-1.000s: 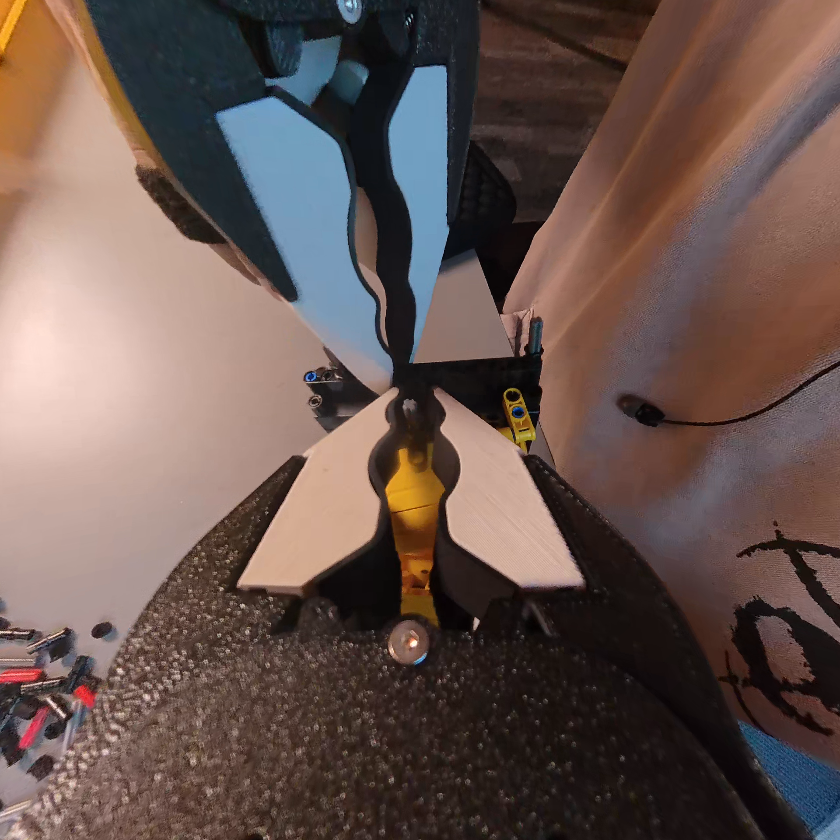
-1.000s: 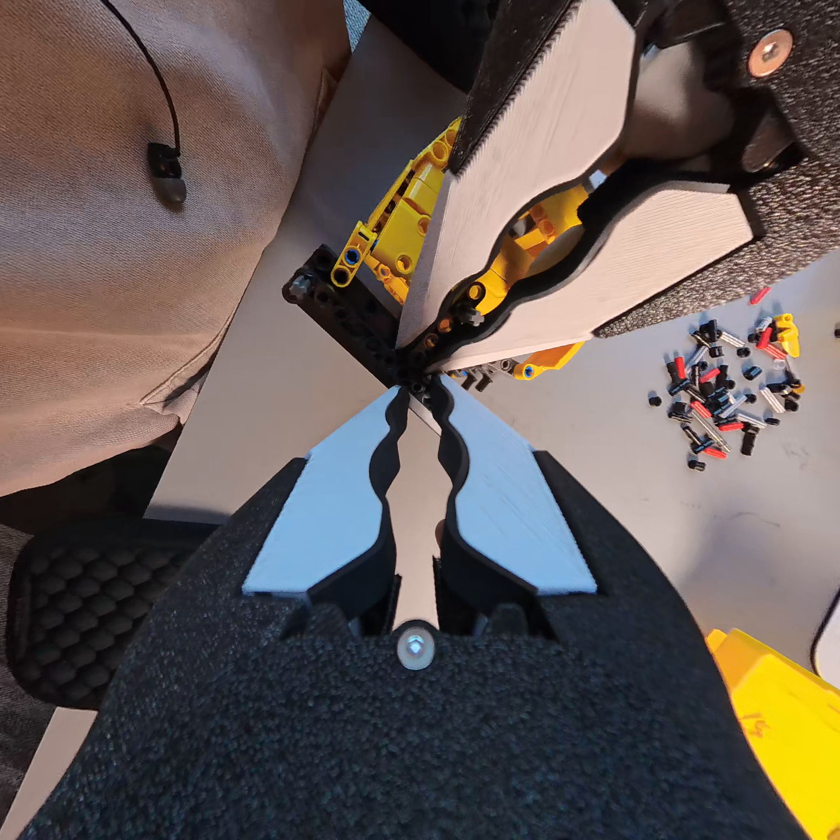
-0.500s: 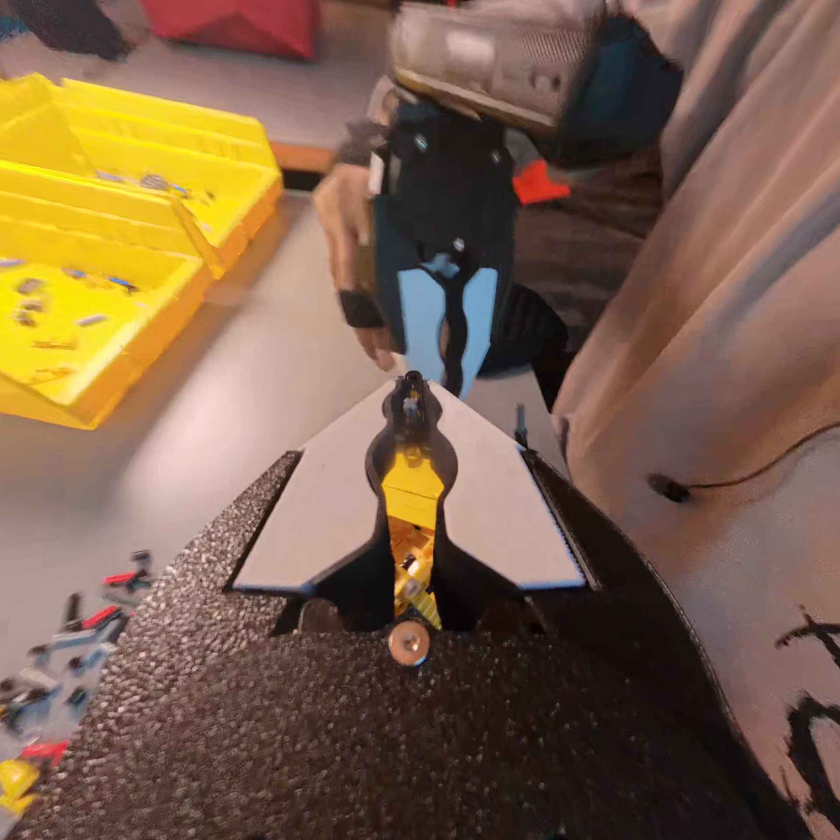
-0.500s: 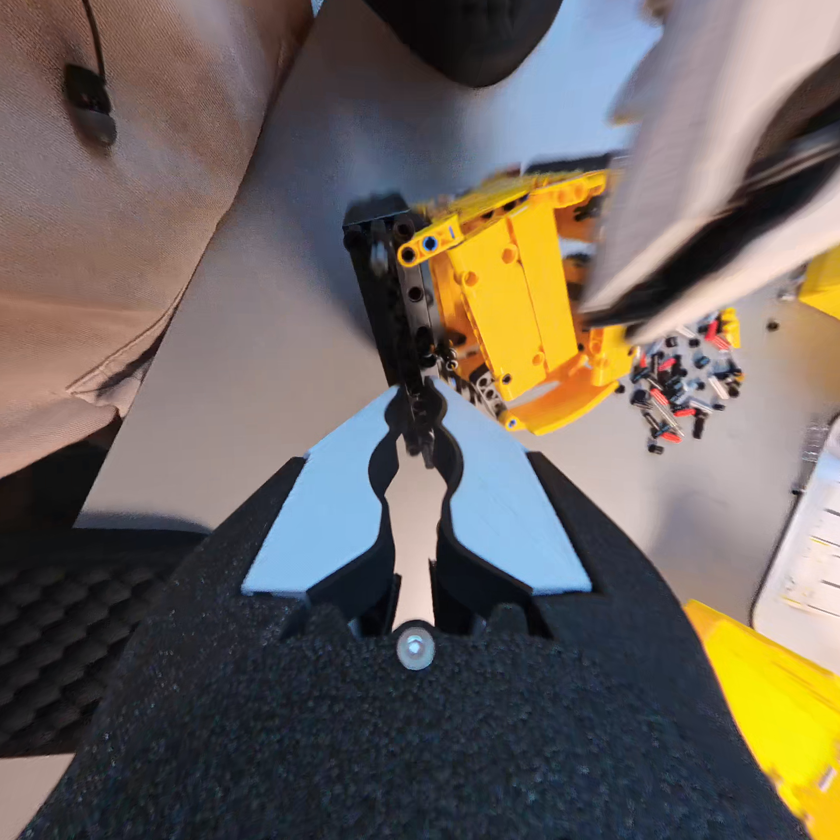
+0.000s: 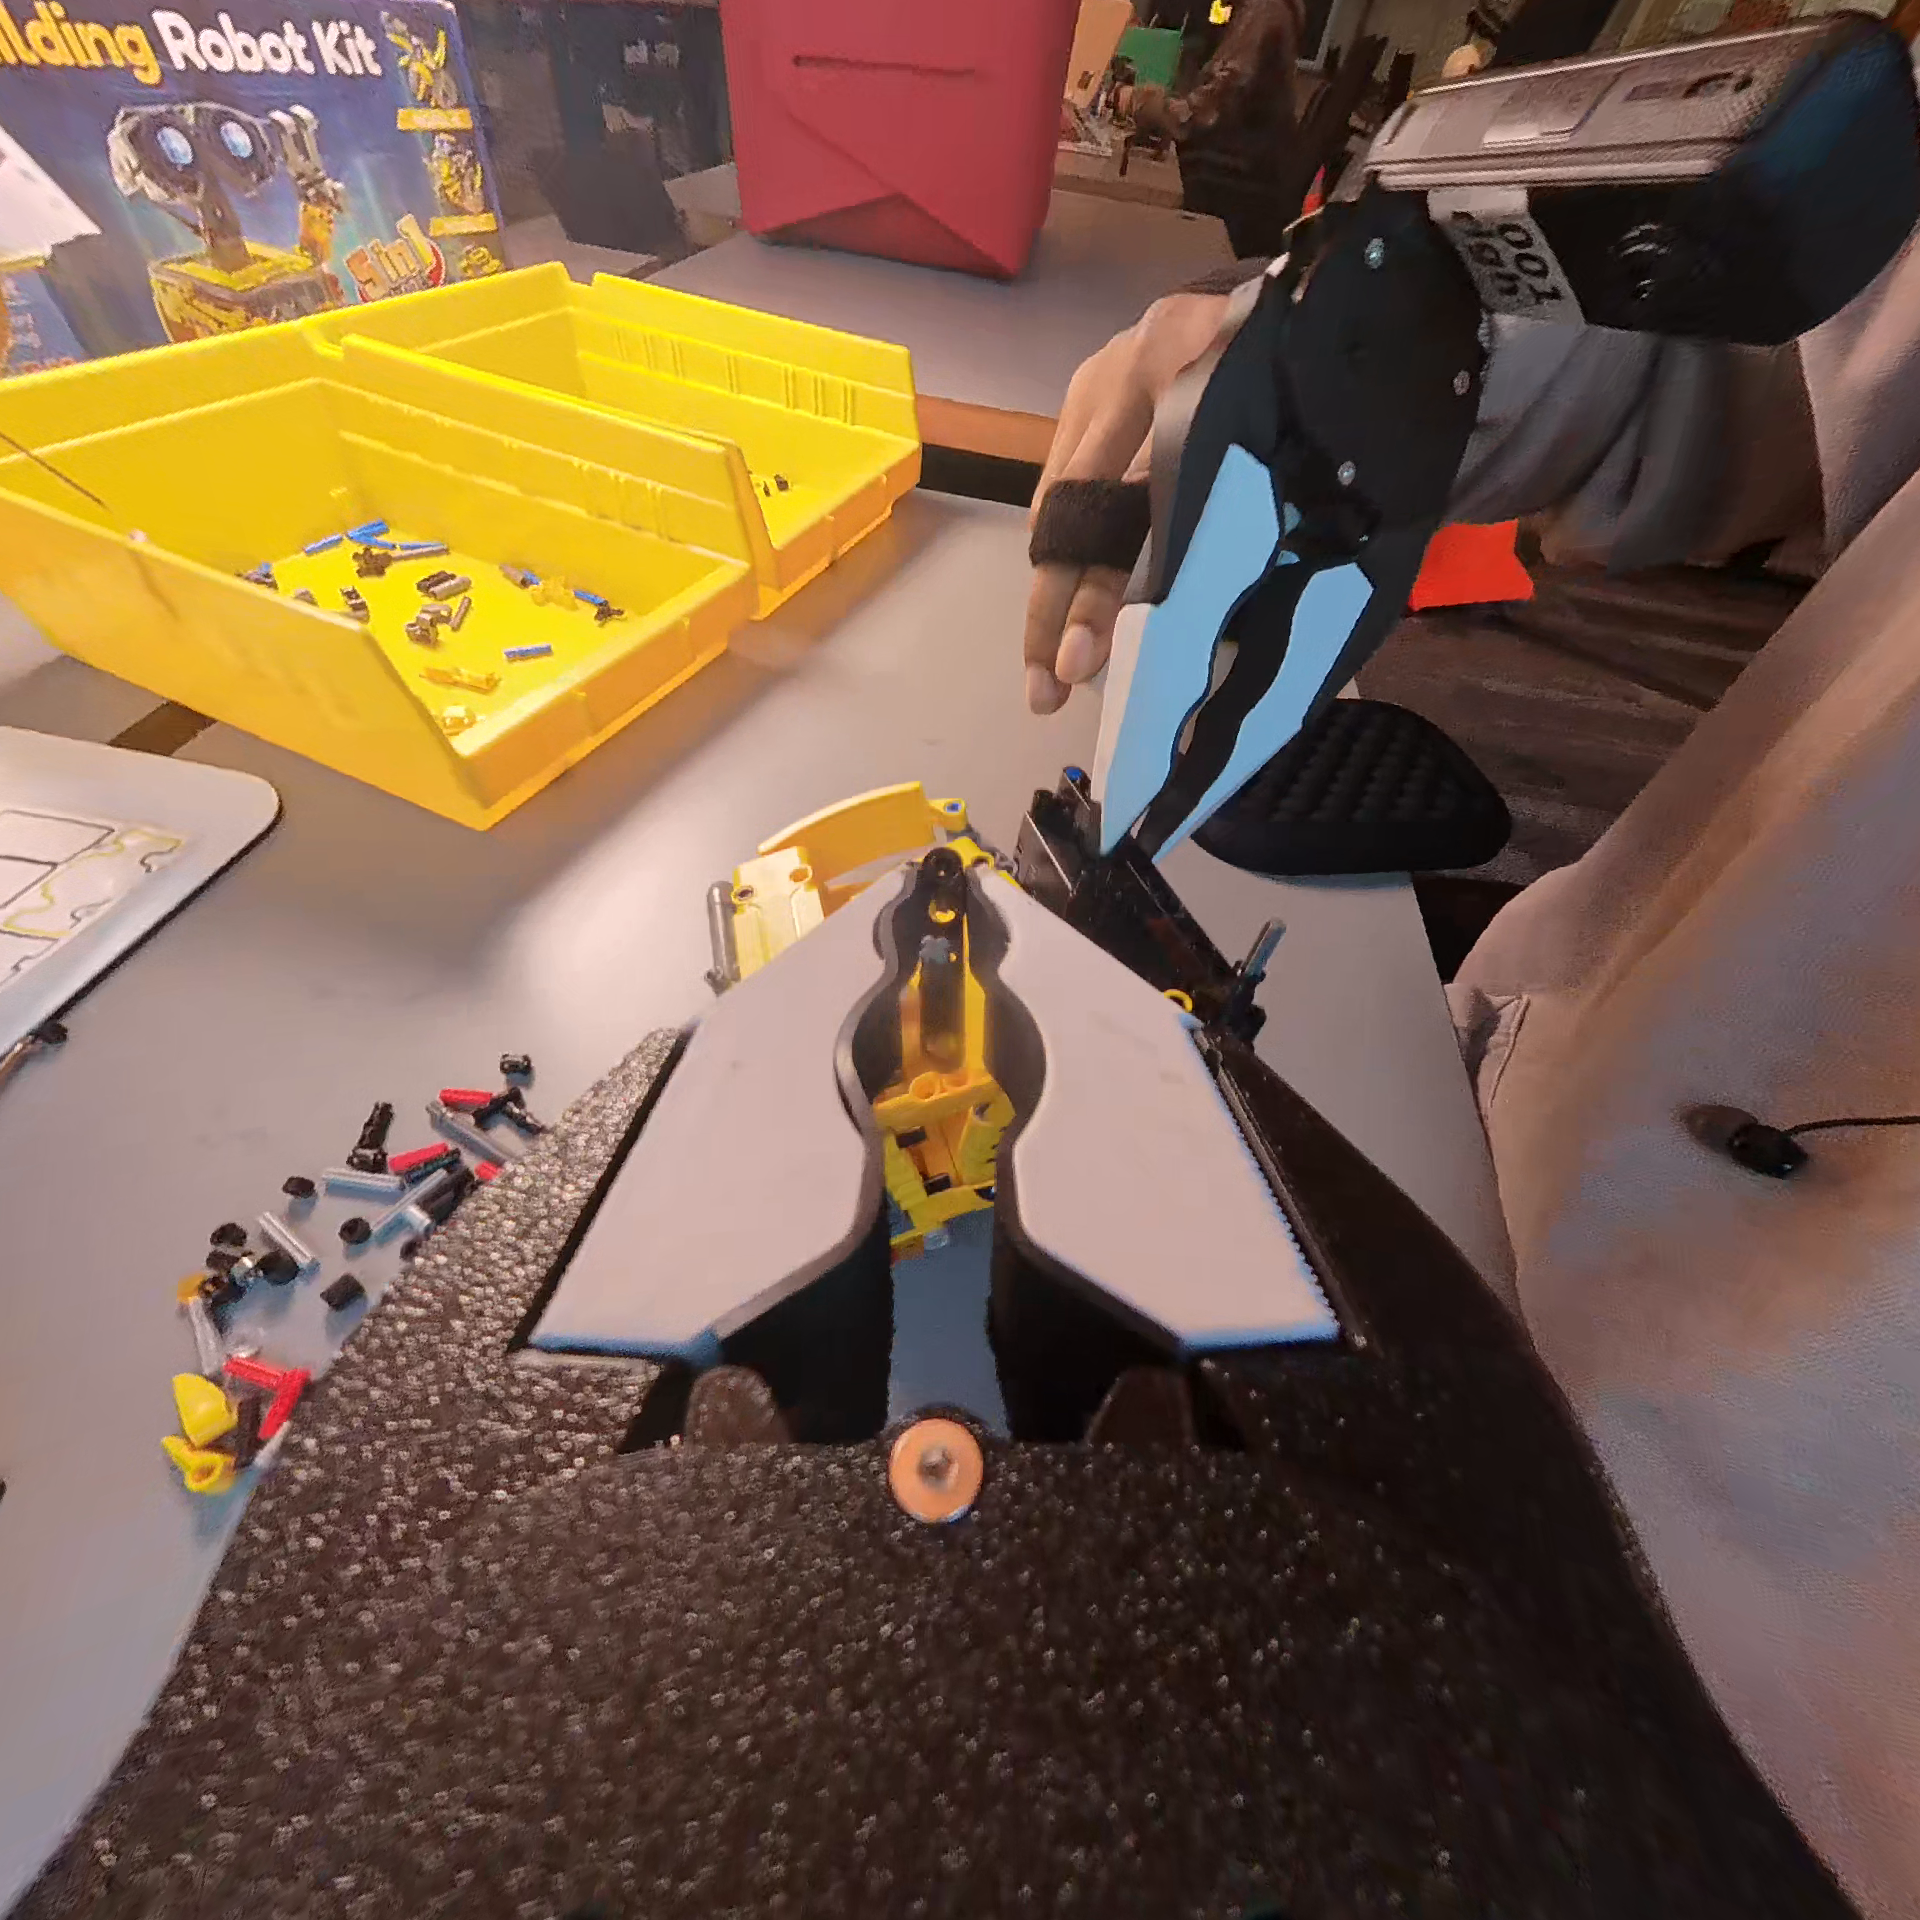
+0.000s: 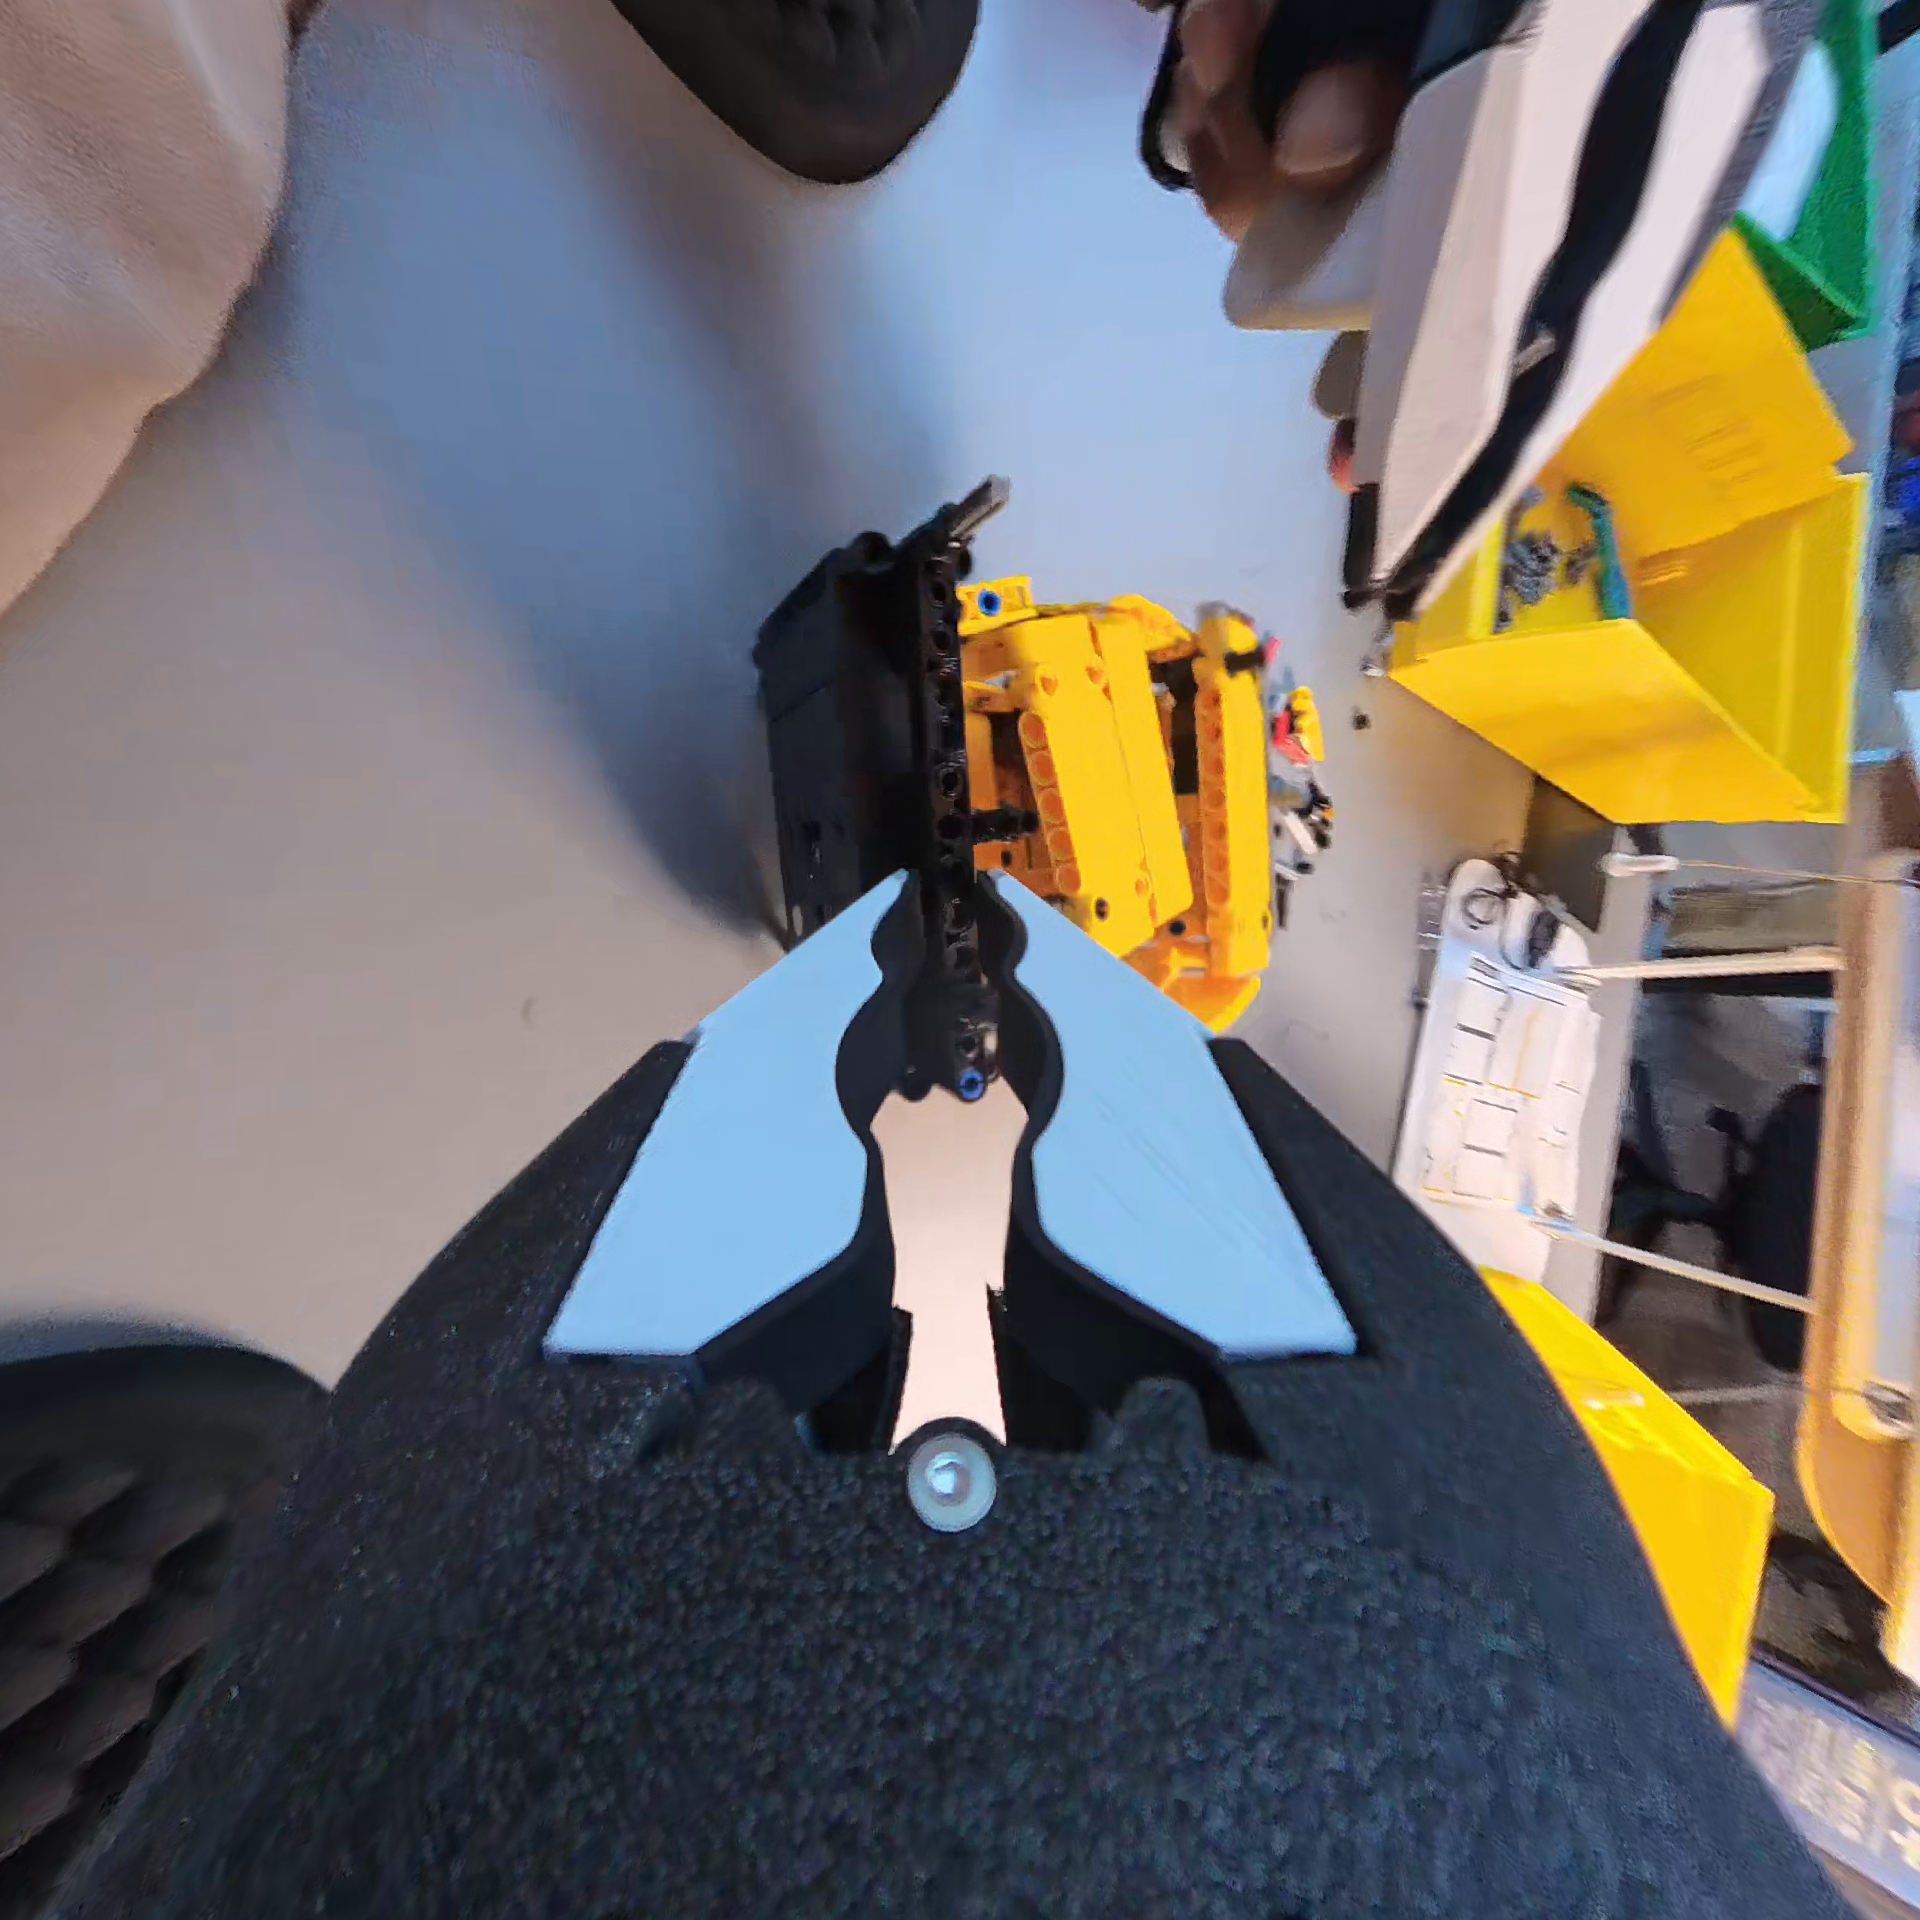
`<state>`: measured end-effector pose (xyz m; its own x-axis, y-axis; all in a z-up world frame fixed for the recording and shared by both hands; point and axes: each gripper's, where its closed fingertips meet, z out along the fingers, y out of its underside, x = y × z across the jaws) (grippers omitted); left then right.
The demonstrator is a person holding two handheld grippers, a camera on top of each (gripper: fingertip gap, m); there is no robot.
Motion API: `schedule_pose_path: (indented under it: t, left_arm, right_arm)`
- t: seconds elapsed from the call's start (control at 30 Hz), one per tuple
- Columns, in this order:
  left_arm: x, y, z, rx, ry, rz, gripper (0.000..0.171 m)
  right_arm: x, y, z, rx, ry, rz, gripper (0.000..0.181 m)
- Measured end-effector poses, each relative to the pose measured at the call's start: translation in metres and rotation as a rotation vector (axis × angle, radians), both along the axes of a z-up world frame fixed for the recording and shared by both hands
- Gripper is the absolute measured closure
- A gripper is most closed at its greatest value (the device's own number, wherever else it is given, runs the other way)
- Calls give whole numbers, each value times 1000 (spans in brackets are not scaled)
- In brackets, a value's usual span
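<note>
A yellow and black brick model (image 6: 1101, 769) sits near the table's edge, close to a person's beige clothing. My right gripper (image 6: 951, 881) is shut on the model's long black beam (image 6: 945, 727), which runs back between its jaws. In the left wrist view the right gripper (image 5: 1127, 842) points down onto that beam's (image 5: 1132, 925) end, held by a hand (image 5: 1101, 436). My left gripper (image 5: 943, 871) is closed on a black pin at the model's (image 5: 810, 883) yellow side. Yellow parts show through its jaw gap. The left gripper (image 6: 1371, 592) is blurred in the right wrist view.
Two yellow bins (image 5: 644, 665) with small parts stand at the back left. Loose black, red and grey pins (image 5: 343, 1195) lie at the left. A printed sheet (image 5: 104, 883), a kit box (image 5: 239, 156) and a red box (image 5: 894, 125) are farther off. A black chair (image 5: 1351, 800) is beyond the edge. My right fingertips sit around 9 centimetres from my left ones.
Both grippers and the model have swung round, and the left wrist view now looks across the table. The black beam now sits deeper between the right jaws; before, only the tips touched it.
</note>
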<state>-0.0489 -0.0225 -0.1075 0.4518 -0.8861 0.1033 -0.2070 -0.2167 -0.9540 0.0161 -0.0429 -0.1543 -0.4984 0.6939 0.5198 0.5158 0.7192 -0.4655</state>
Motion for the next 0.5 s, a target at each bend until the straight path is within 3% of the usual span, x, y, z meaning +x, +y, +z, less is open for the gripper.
schedule_pose_path:
  t: [0.1,0.2,0.5]
  left_arm:
    - [-7,4,-12,-10,-15,20,165]
    - [-12,8,-18,-34,-61,31,165]
    - [-26,13,-12,-36,-220,27,165]
  right_arm:
    - [4,12,1,99,41,-5,172]
    - [8,18,8,74,98,-30,168]
    - [14,11,27,-292,197,-106,162]
